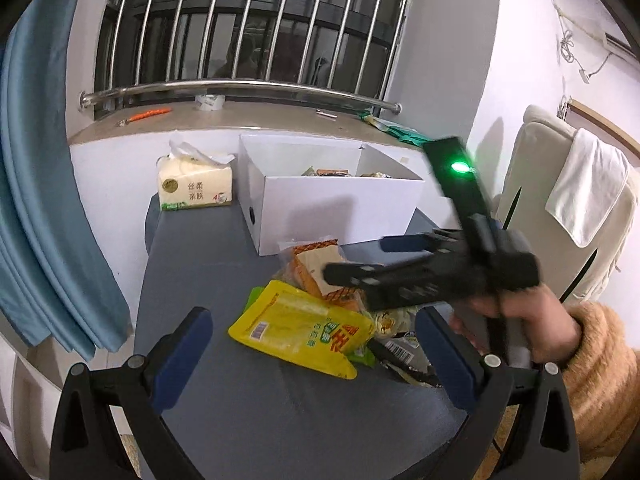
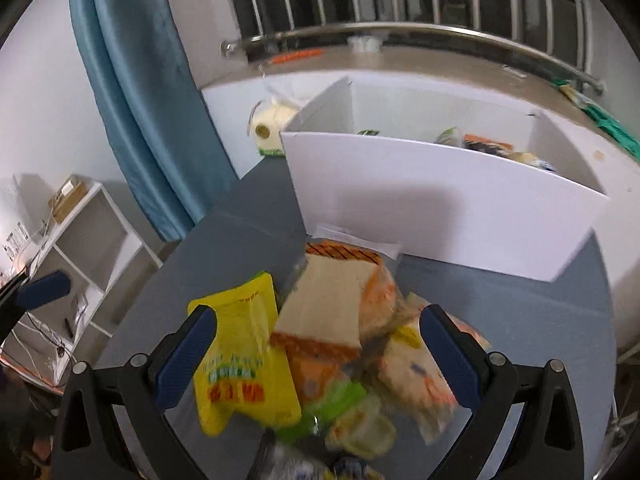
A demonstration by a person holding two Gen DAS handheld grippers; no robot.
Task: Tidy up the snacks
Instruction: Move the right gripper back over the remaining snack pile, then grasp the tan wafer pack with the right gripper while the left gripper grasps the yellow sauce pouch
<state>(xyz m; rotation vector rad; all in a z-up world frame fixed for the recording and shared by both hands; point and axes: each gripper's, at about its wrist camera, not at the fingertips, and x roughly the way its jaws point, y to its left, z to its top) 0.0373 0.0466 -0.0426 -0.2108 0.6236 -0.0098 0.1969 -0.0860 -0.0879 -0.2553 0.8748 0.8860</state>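
**Both grippers spread wide over the snack pile, box beyond**

Nearest in the left wrist view, the left gripper [image 1: 312,354] has its blue-padded fingers wide apart and holds nothing. Between them, slightly ahead, lies the yellow snack pouch [image 1: 300,326] flat on the grey table [image 1: 192,264]. Past the pouch, toward the right finger, is the orange-and-cream wrapped snack [image 1: 320,264], with a few smaller packets heaped beside it.

The right gripper [image 1: 360,260], blurred by motion, reaches in from beyond the left gripper's right finger, gripped by a hand [image 1: 516,316] in a fuzzy orange sleeve [image 1: 600,364]. In its own wrist view the right gripper [image 2: 318,354] is likewise fully spread and empty, hovering over the pile: the yellow pouch sits against its left finger, the orange-and-cream snack lies between the fingers, and a pale packet [image 2: 416,376] rests near the right finger.

Farther ahead stands the white cardboard box [image 1: 336,208], open-topped, with several snacks already visible inside. To the left of the box sits a tissue pack [image 1: 196,184]. Behind everything runs the window ledge [image 1: 256,118] under metal bars.
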